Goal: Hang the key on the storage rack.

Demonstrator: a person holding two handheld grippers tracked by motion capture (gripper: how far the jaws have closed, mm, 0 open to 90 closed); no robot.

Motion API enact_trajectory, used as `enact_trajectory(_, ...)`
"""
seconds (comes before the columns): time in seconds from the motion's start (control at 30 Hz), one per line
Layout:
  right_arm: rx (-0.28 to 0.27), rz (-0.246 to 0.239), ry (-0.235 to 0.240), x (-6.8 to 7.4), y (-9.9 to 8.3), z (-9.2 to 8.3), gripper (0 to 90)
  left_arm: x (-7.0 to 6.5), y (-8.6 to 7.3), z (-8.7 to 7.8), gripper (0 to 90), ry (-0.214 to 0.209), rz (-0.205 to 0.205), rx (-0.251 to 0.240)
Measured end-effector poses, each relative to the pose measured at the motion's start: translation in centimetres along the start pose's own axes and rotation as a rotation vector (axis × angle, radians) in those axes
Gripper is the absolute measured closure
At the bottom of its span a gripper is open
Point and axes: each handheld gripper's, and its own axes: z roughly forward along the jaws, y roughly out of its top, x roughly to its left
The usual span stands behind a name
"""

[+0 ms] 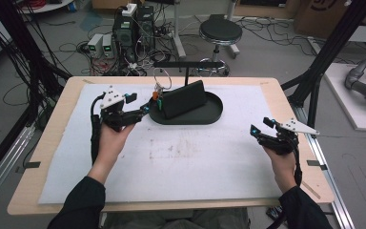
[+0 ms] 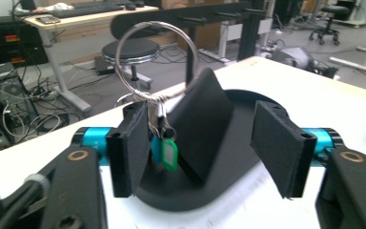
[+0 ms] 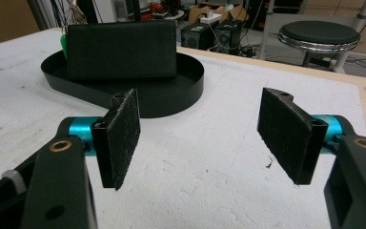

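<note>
Black pads of the left gripper rise closest in the left gripper view, standing wide apart; no earlier frame to compare, so just the state — jaws open, nothing clamped. Its left pad sits just beside the key bunch, maybe brushing it, can't tell for sure; right pad is well clear, over the tray rim. Keys hang from a big wire ring that stands upright, leaning against the dark wallet; a green tag and a blue one dangle at the bottom of the ring, between left pad and wallet. Wallet stands on edge in the oval black tray, tilted back a bit.

High view: left gripper w/ the person's left hand is at the tray's left end, tips pointing at the ring & tags; tray sits at the far middle of the white mat.

Right gripper — jaws also wide apart, holding nothing; pads hover over bare mat, well apart from the tray; wallet shows broadside beyond, green tag peeking at its left edge. High view puts the right gripper near the mat's right edge, right hand behind it, resting low over the table.
</note>
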Motion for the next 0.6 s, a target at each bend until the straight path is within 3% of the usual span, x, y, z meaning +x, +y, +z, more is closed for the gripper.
enact_trajectory(0.13, -0.003, 0.007, -0.008, -0.2, 0.0, -0.2, 30.7, -0.4, -1.2, -1.7, 32.4, -0.009, 0.014, 0.006)
enact_trajectory(0.33, -0.001, 0.020, -0.025, -0.6, 0.0, -0.5, 30.2, -0.4, -4.2, -4.0, 25.3, -0.017, -0.001, 0.016)
enact_trajectory(0.47, -0.003, 0.026, -0.037, -0.8, 0.0, -0.6, 29.5, 0.4, -6.4, -5.1, 25.0, 0.028, -0.027, 0.022)
enact_trajectory(0.6, 0.001, 0.019, -0.046, -0.8, 0.0, -0.7, 29.3, 1.3, -7.7, -5.7, 24.8, 0.068, -0.027, 0.050)
